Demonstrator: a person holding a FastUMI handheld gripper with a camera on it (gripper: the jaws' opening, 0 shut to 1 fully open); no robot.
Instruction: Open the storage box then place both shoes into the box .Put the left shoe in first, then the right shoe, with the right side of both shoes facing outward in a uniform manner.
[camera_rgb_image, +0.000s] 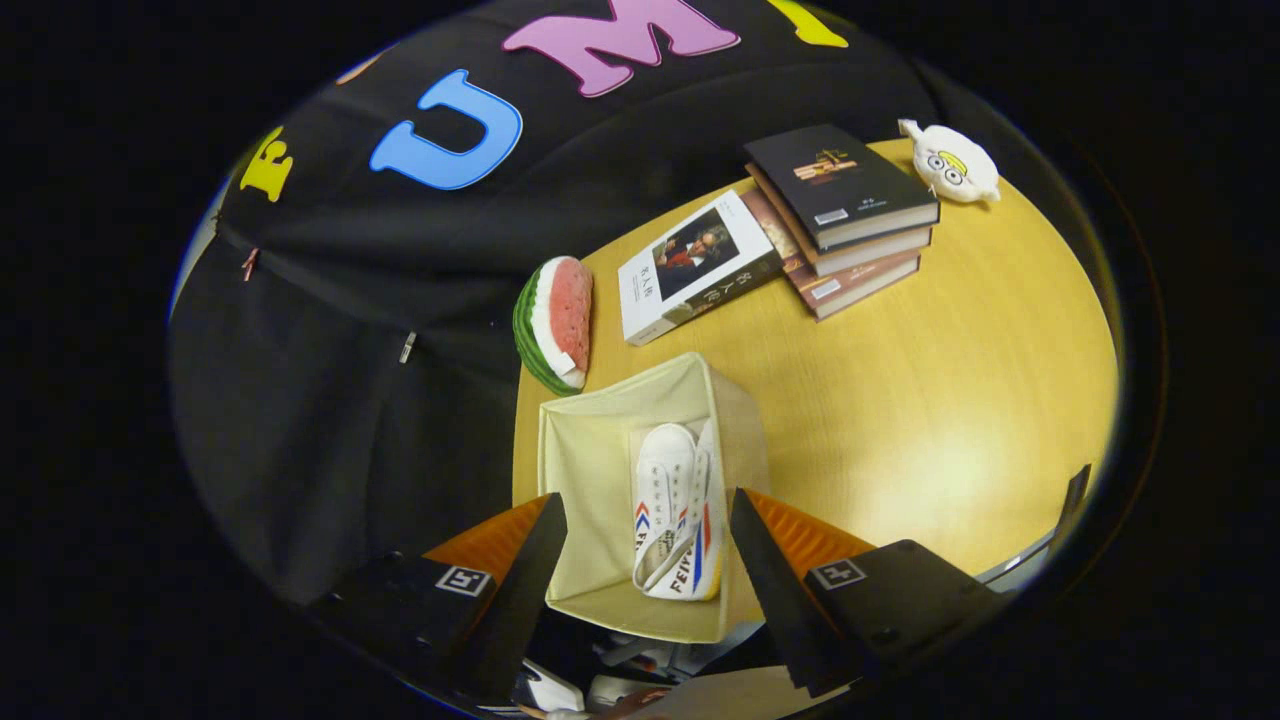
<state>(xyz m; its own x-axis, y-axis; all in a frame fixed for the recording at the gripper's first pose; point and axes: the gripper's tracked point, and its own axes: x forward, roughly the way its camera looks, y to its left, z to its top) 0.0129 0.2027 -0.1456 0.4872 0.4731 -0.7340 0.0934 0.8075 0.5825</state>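
Open cream fabric storage box (590, 450) holding white canvas shoes (678, 520); gripper (645, 560) fingers spread wide, empty, above it. Placement is judged finished; withdrawal is called for.

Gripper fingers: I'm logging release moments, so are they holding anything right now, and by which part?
Nothing is held. The gripper is open, its fingers spread above the storage box, where a white shoe lies untouched.
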